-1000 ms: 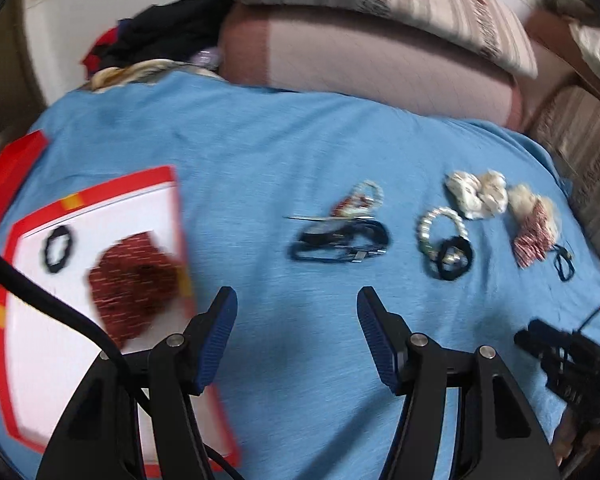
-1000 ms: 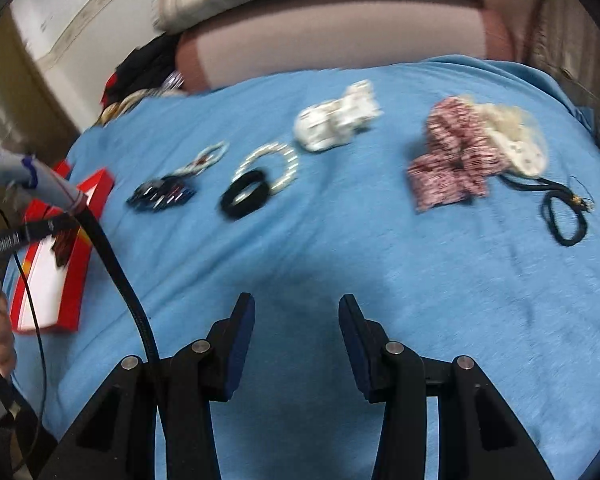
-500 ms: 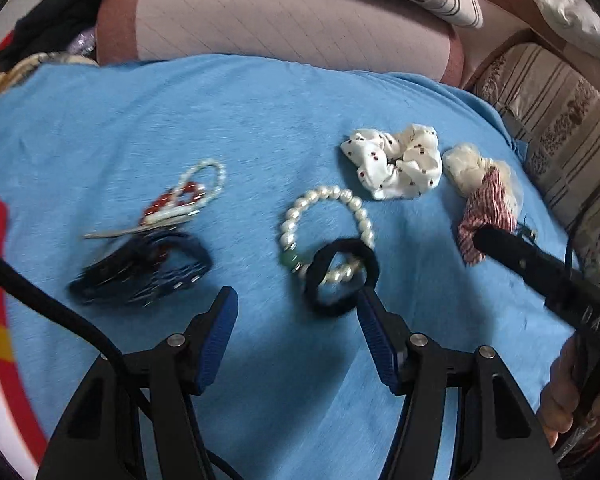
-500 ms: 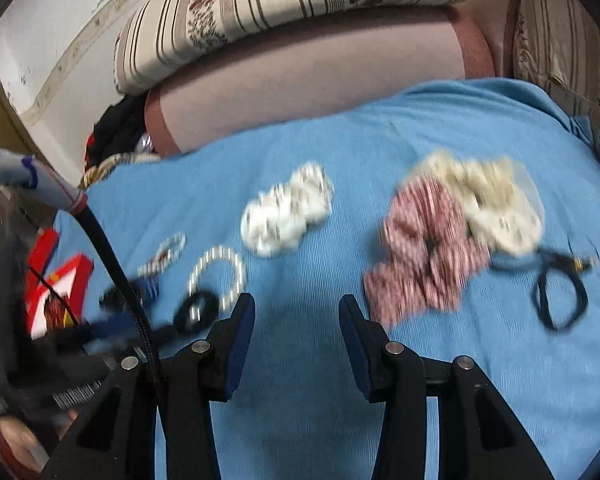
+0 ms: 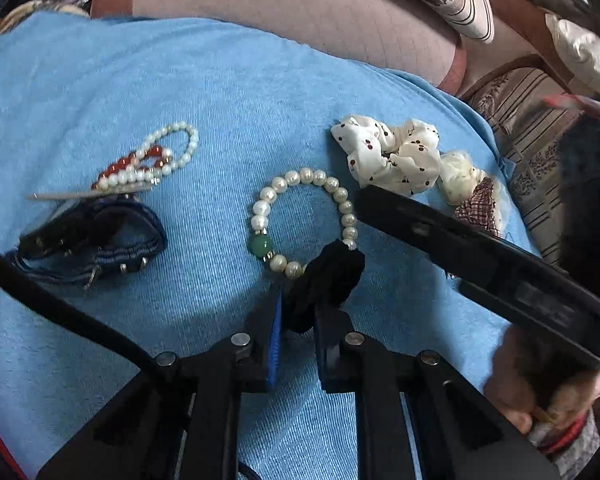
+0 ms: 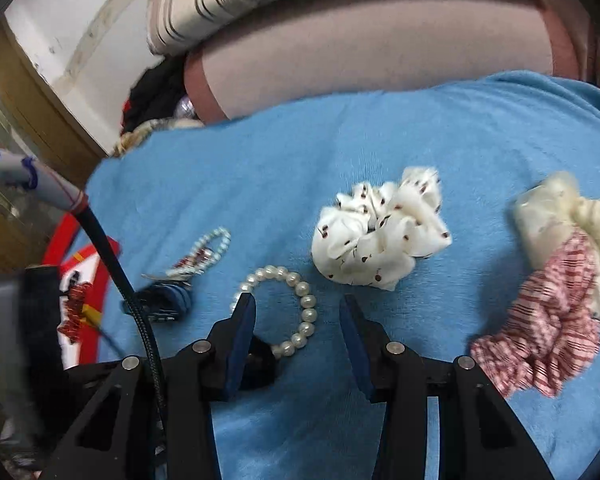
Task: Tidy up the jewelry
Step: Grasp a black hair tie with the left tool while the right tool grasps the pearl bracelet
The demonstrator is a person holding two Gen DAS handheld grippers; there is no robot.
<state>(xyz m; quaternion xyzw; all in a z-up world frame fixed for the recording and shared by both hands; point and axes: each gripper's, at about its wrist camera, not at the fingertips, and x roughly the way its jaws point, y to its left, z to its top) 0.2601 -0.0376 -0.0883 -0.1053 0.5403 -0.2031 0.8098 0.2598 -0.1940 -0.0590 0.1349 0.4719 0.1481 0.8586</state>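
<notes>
We see the left gripper (image 5: 296, 312) closing its jaws on a black hair tie (image 5: 328, 276), the soft fabric loop bunched up between the blue pads on a blue bedspread (image 5: 220, 92). The tie overlaps the near edge of a pearl bracelet (image 5: 304, 220), a ring of cream beads with one green bead, lying flat on the spread. The right gripper (image 6: 296, 336) hovers just above the same bracelet, jaws half open and holding nothing. Beside the bracelet lie a white spotted scrunchie (image 6: 380, 240), a red checked scrunchie (image 6: 548, 320) touching a cream scrunchie (image 6: 572, 208), a small pearl-and-red bracelet (image 5: 152, 164) and a dark blue strap (image 5: 96, 244).
</notes>
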